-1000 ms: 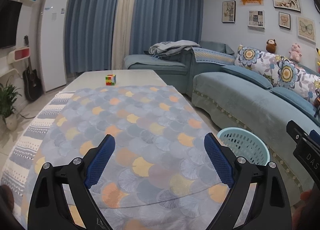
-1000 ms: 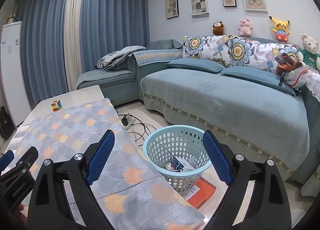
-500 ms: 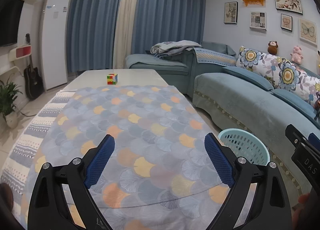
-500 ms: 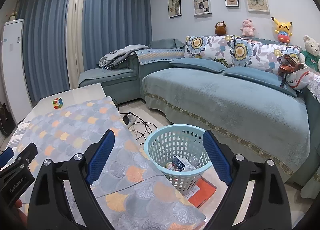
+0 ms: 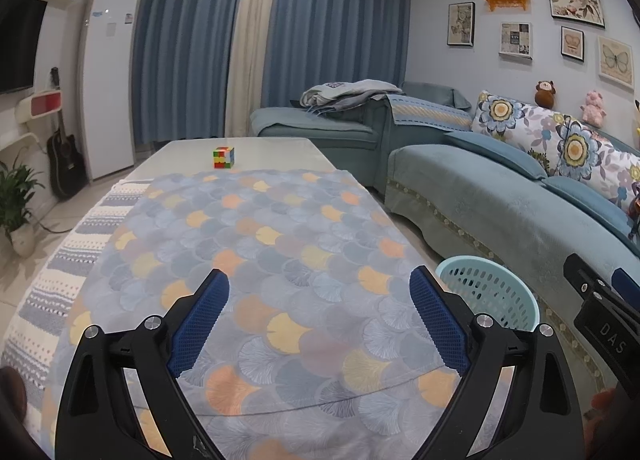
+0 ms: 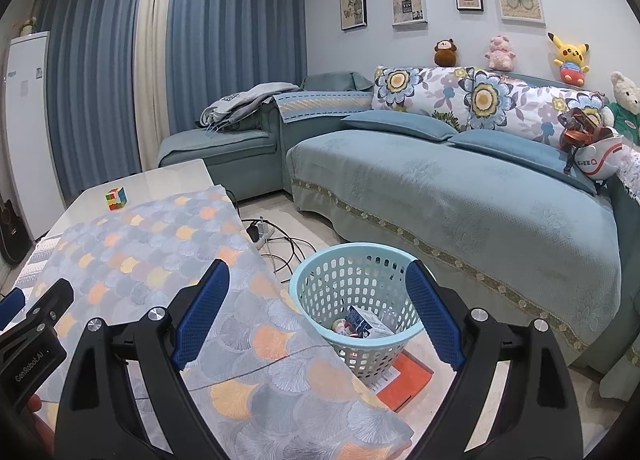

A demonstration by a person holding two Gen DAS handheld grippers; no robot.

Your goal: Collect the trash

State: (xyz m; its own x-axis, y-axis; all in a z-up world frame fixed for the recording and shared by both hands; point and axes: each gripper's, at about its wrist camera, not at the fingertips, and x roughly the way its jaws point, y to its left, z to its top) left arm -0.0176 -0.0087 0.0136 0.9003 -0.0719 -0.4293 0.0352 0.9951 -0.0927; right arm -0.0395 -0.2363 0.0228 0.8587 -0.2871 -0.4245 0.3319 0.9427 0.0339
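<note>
A light blue perforated basket (image 6: 360,292) stands on the floor between the table and the sofa, with a small carton and other trash (image 6: 362,324) inside. It also shows in the left wrist view (image 5: 486,292). My left gripper (image 5: 318,316) is open and empty above the patterned tablecloth (image 5: 260,244). My right gripper (image 6: 316,312) is open and empty, held over the table's right edge and the basket. Each gripper shows at the edge of the other's view.
A colourful puzzle cube (image 5: 223,157) sits on the bare far end of the table. A blue sofa (image 6: 460,196) runs along the right. Cables and a power strip (image 6: 266,236) lie on the floor. An orange flat object (image 6: 404,380) lies beside the basket.
Both views have risen and tilted slightly; the grippers stay open and empty, and nothing on the table or in the basket has moved.
</note>
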